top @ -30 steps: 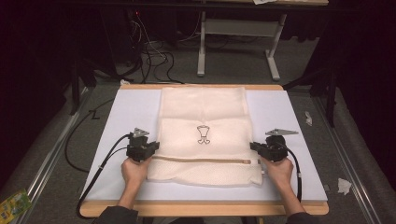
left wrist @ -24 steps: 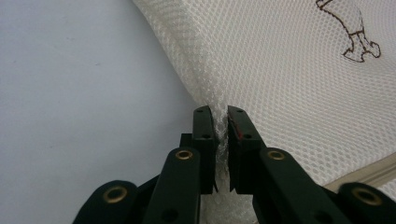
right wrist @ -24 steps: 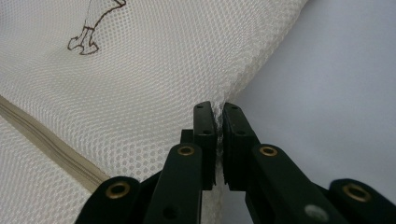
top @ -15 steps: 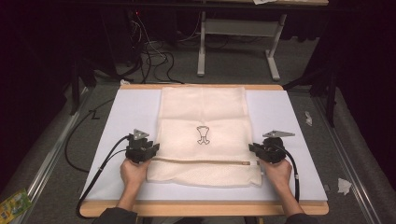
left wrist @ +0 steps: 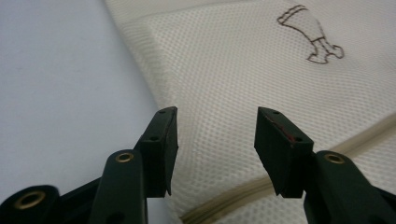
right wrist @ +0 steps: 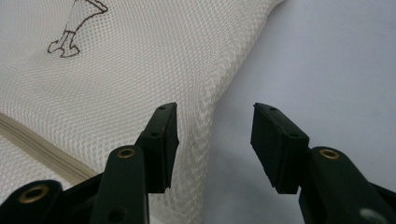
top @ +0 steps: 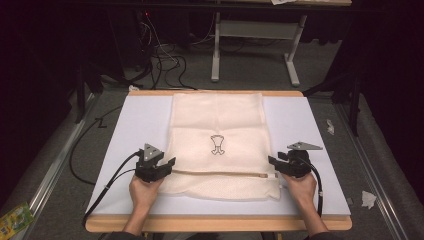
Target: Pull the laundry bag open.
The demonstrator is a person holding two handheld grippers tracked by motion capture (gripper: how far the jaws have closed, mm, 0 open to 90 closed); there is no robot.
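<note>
My left gripper and right gripper, jaws just opened wide and empty, flank the mesh laundry bag, whose folded near edge runs left-right between them.

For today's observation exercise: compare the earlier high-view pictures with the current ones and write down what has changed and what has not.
Both grippers have just been opening. The left gripper and right gripper now stand with jaws apart over the side edges of the mesh laundry bag, which they have let go. The left one has drawn slightly outward. The bag stays folded flat on the white board, zipper across the front.
</note>
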